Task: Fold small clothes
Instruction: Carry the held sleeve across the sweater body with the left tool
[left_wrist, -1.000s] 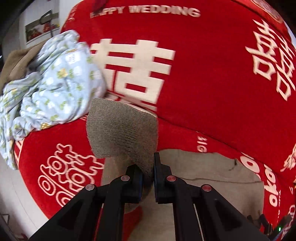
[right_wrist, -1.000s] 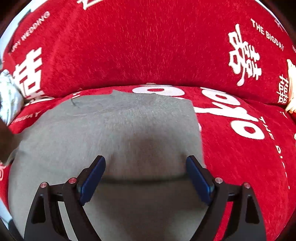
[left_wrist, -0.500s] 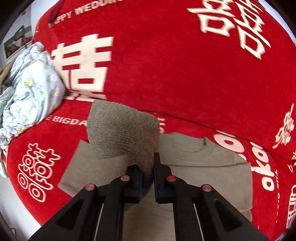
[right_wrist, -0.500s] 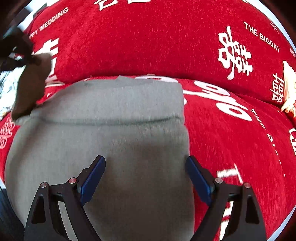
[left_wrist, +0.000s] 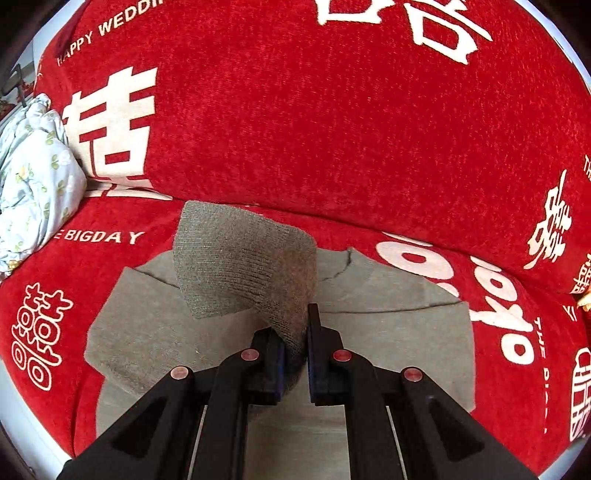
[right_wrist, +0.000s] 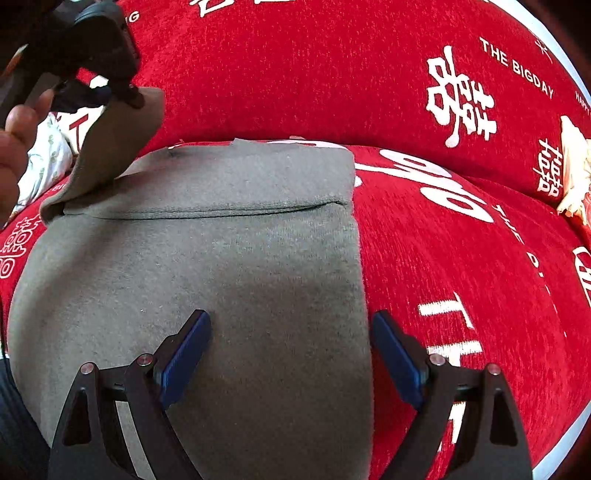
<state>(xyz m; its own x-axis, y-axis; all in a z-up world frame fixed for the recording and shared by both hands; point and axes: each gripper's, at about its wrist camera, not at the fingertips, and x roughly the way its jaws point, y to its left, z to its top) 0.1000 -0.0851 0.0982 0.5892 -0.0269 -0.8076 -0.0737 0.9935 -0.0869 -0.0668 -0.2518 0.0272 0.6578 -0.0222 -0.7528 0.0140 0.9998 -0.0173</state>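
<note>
A grey-brown knit sweater (right_wrist: 229, 266) lies flat on the red sofa seat, its right sleeve folded across the chest. My left gripper (left_wrist: 295, 354) is shut on the cuff of the left sleeve (left_wrist: 243, 266) and holds it lifted above the sweater's body (left_wrist: 399, 332). From the right wrist view the left gripper (right_wrist: 129, 96) shows at the upper left with the sleeve (right_wrist: 110, 147) hanging from it. My right gripper (right_wrist: 291, 350) is open and empty, just above the sweater's lower right part.
A red sofa cover (left_wrist: 332, 129) with white lettering spans seat and backrest (right_wrist: 332, 74). A crumpled pale floral garment (left_wrist: 33, 184) lies at the left end of the sofa. A cream-coloured object (right_wrist: 574, 166) sits at the far right.
My left gripper has carried the sleeve to the right, over the sweater's body. My right gripper has drawn back from the sweater, still open.
</note>
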